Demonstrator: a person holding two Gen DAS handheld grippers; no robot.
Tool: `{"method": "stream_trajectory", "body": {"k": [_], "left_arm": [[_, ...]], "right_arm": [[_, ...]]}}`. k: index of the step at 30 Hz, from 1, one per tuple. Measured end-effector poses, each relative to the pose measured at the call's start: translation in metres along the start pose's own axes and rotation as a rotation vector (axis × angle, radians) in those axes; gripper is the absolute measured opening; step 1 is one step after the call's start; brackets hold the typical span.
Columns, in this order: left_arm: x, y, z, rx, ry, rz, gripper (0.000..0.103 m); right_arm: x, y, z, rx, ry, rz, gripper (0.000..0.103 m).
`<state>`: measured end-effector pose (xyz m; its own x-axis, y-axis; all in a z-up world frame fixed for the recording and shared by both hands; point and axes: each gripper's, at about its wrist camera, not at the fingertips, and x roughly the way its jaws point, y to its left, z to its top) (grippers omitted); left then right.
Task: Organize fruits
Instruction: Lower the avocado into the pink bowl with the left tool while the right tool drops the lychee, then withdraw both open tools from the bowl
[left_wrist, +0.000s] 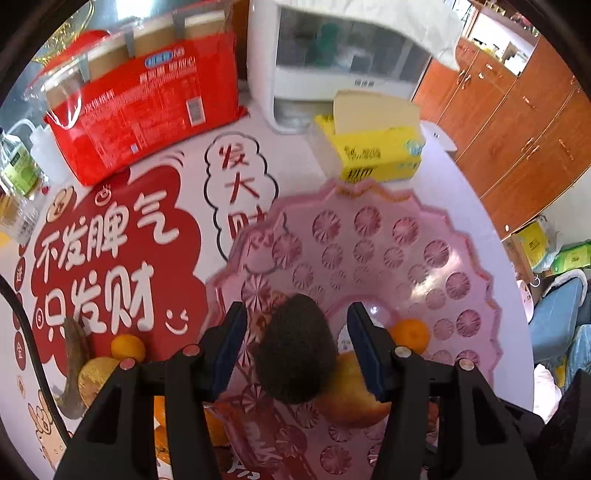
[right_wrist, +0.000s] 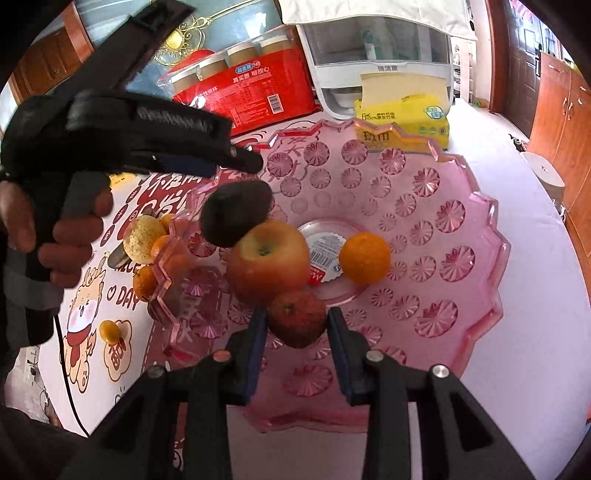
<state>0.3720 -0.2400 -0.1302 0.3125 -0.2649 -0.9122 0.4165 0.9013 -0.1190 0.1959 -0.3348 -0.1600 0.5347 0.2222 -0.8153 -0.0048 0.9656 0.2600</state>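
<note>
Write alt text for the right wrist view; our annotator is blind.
The right hand-held gripper brackets a small red fruit over a pink plate holding an apple and an orange. The left hand-held gripper hovers above a dark avocado.

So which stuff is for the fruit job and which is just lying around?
For the job: pink patterned plastic bowl; dark bumpy avocado; big red-yellow apple; small orange tangerine; small reddish fruit; left gripper; right gripper.

Just lying about: yellow tissue pack; red cup package; white appliance.
</note>
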Motion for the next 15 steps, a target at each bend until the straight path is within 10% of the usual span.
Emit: {"method": "stream_trajectory", "body": {"k": [15], "left_arm": [[-0.061, 0.014, -0.041, -0.066, -0.055, 0.008, 0.063]], "right_arm": [[-0.028, 0.005, -0.002, 0.041, -0.021, 0.011, 0.036]]}}
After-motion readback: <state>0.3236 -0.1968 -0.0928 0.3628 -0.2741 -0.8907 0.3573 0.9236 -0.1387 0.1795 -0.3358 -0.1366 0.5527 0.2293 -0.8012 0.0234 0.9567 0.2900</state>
